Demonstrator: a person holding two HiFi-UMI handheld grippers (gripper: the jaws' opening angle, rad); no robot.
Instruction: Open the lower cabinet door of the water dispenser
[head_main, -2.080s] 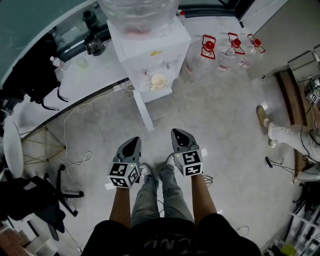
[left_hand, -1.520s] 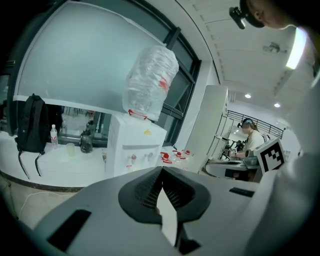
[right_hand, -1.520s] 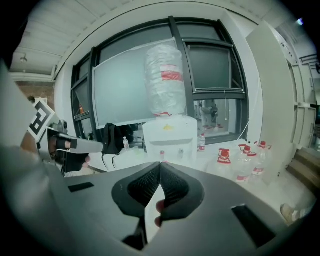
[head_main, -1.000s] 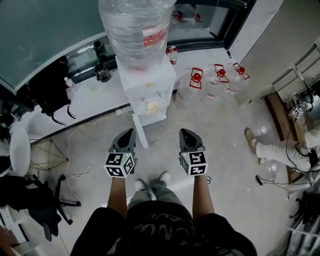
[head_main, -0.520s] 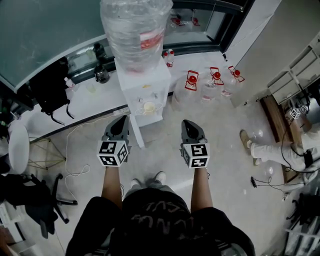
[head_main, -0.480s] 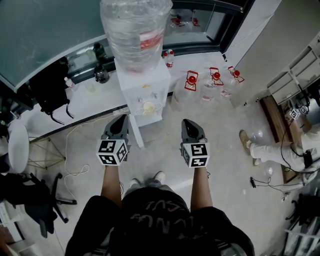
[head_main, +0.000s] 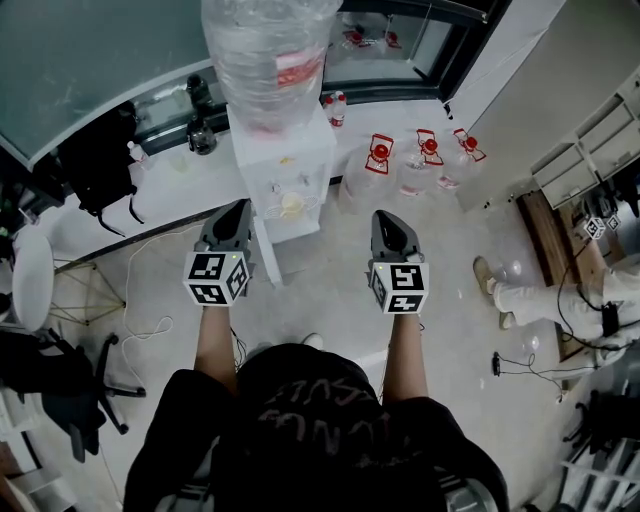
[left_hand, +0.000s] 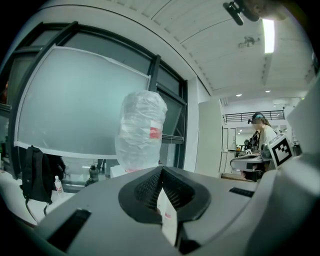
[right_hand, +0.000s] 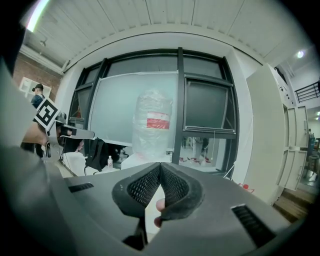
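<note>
The white water dispenser (head_main: 285, 160) stands straight ahead with a big clear bottle (head_main: 268, 50) on top. Its taps and drip tray (head_main: 292, 205) face me; the lower cabinet front (head_main: 266, 255) is steeply foreshortened and shows no opening. My left gripper (head_main: 238, 206) hangs just left of the dispenser's front, my right gripper (head_main: 386, 216) to its right over the floor. Both are shut with nothing in them and touch nothing. The left gripper (left_hand: 161, 169) and the right gripper (right_hand: 160, 164) each look level at the bottle (left_hand: 141, 132) (right_hand: 152, 127), pads meeting at the tips.
Several water jugs with red handles (head_main: 400, 160) stand on the floor right of the dispenser. A black backpack (head_main: 100, 160) rests on the white ledge at left, with a cable (head_main: 140, 260) below it. An office chair (head_main: 60, 385) is at lower left; a person (head_main: 530, 295) sits at right.
Both grippers have risen and drawn closer to the dispenser, now flanking its front. The person's legs have left the view. Both jaws stayed shut.
</note>
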